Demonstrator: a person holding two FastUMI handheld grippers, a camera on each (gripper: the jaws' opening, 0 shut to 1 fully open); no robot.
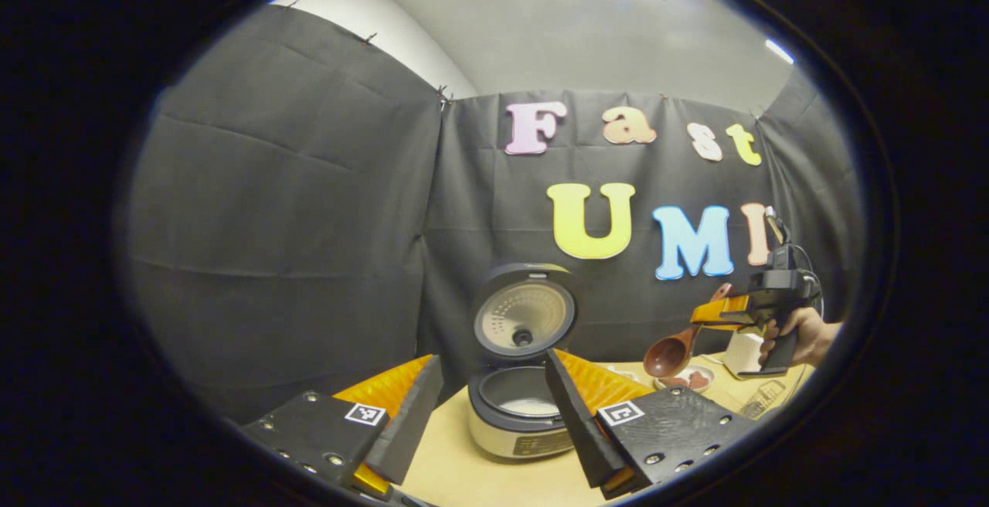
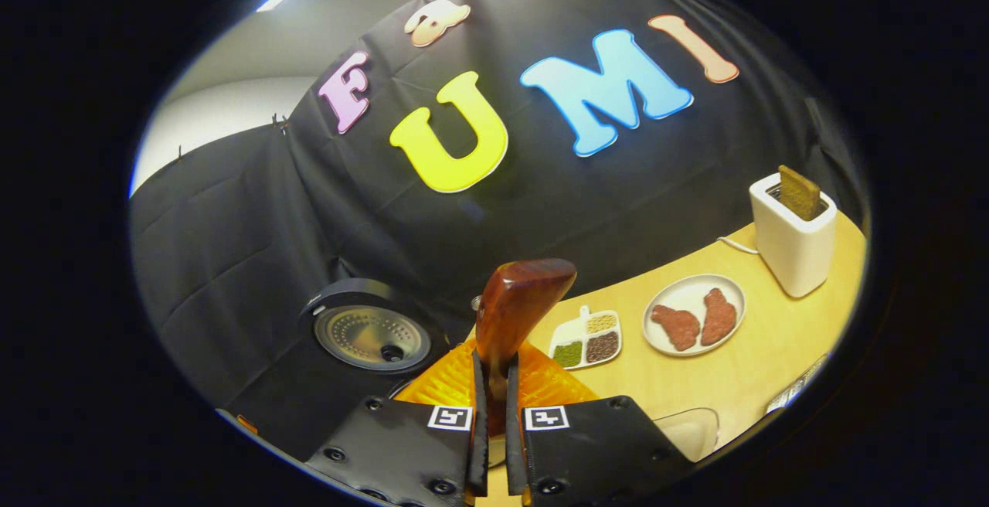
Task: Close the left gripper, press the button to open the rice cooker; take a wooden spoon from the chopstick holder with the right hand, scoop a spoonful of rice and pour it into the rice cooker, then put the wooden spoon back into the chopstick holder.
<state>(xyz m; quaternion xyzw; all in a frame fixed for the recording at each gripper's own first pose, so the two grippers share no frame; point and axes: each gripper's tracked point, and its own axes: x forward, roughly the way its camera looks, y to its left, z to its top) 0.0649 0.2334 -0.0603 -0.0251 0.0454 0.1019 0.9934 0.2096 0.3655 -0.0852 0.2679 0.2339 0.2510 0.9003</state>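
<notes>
Left gripper view. Left gripper [image 1: 487, 406]: jaws standing wide apart, holding nothing, framing the cooker [image 1: 519, 414]. Cooker: round, grey-and-cream body sitting on the pale wooden desk [image 1: 456, 468]; lid [image 1: 525, 314] standing upright and open, its metal inner plate dimpled; inner pot showing smooth and pale. Right gripper [image 1: 715, 314]: held in a hand [image 1: 807, 337] well to the right, carrying the spoon [image 1: 680, 345] with its bowl hanging low over a plate [image 1: 691, 378].

Right gripper view. Right gripper [image 2: 494, 414]: jaws nearly together, both pressing on the spoon's handle [image 2: 514, 314]. Handle: glossy reddish-brown wood, flat and flaring at its free end, rising straight up ahead of the camera. Cooker lid [image 2: 371, 333] lying to the left. Desk items to the right: divided white tray [image 2: 587, 341] of grains in green, tan and dark; plate [image 2: 695, 314] bearing two reddish patties; white toaster [image 2: 792, 236] with a brown slice standing in it.

Handling, as judged: spoon is looking light and rigid, its varnish likely slick, so a hold on the flat handle is suiting it best. Whether its bowl is carrying rice cannot be told.
</notes>
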